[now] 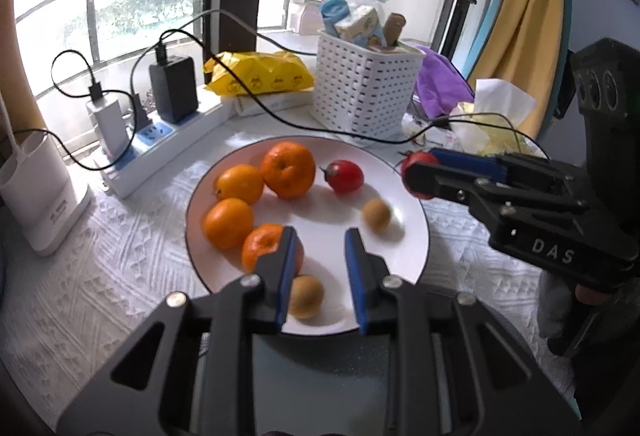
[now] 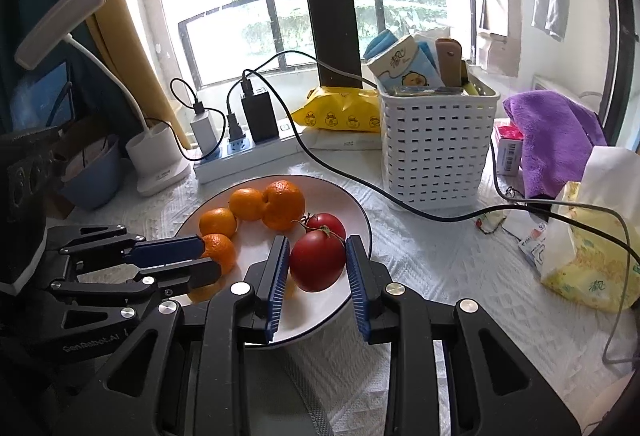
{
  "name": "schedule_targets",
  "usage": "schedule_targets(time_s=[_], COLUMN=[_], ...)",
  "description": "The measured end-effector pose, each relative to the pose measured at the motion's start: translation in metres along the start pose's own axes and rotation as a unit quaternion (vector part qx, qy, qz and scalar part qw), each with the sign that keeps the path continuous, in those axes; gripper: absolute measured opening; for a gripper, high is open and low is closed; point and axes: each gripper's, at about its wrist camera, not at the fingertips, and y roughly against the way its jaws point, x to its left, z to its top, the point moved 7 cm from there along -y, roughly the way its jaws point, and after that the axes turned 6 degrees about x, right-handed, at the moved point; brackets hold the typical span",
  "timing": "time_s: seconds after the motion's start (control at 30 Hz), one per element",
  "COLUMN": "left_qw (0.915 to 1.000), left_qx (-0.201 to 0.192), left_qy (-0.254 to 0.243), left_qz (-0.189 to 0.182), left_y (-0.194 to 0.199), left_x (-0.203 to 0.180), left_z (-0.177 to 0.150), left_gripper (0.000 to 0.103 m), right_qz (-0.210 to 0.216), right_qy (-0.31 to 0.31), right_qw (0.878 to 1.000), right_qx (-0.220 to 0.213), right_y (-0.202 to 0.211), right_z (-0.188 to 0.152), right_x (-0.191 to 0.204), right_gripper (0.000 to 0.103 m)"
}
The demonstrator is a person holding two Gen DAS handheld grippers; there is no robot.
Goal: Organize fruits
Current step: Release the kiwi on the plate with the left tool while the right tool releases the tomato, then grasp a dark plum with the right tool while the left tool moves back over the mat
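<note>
A white plate [image 1: 404, 192] holds several oranges [image 1: 287, 169], a red tomato [image 1: 343, 177] and two small brown fruits [image 1: 377, 214]. My left gripper [image 1: 318, 268] is open above the plate's near part, one brown fruit [image 1: 306, 296] by its left finger. My right gripper [image 2: 318, 268] is shut on a second red tomato [image 2: 317, 260], held over the plate's right edge [image 2: 362, 212]; in the left wrist view it shows at the right [image 1: 416, 176]. The left gripper shows at the left in the right wrist view [image 2: 206, 258], next to an orange [image 2: 219, 252].
A white basket [image 1: 362, 88] with packets stands behind the plate. A power strip [image 1: 160, 144] with chargers and black cables [image 1: 280, 112] lies at the back left. A lamp base [image 1: 38, 192], yellow packet [image 1: 260, 74], purple cloth [image 1: 440, 84] and tissue pack [image 2: 592, 236] surround the plate.
</note>
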Motion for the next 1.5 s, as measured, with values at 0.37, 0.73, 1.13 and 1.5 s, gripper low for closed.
schedule_targets(time_s=[0.37, 0.73, 1.13, 1.5], left_qw=[0.9993, 0.9977, 0.9932, 0.9876], left_qx=[-0.026, -0.034, -0.041, -0.049], left_qy=[0.022, 0.049, 0.089, 0.123], left_qz=[0.015, 0.031, 0.063, 0.083], left_y=[0.04, 0.077, 0.113, 0.135], left_x=[0.013, 0.033, 0.065, 0.093], left_z=[-0.013, -0.051, -0.099, -0.128], left_gripper=[0.035, 0.036, 0.048, 0.049], right_qz=[-0.004, -0.003, 0.004, 0.016], right_qy=[0.011, 0.019, 0.042, 0.072], right_qw=[1.0, 1.0, 0.999, 0.997], right_qx=[-0.013, -0.009, 0.006, 0.022], right_y=[0.018, 0.041, 0.05, 0.043], right_z=[0.005, -0.013, -0.031, -0.038], right_x=[0.019, 0.048, 0.092, 0.131], right_gripper=[0.031, 0.031, 0.031, 0.031])
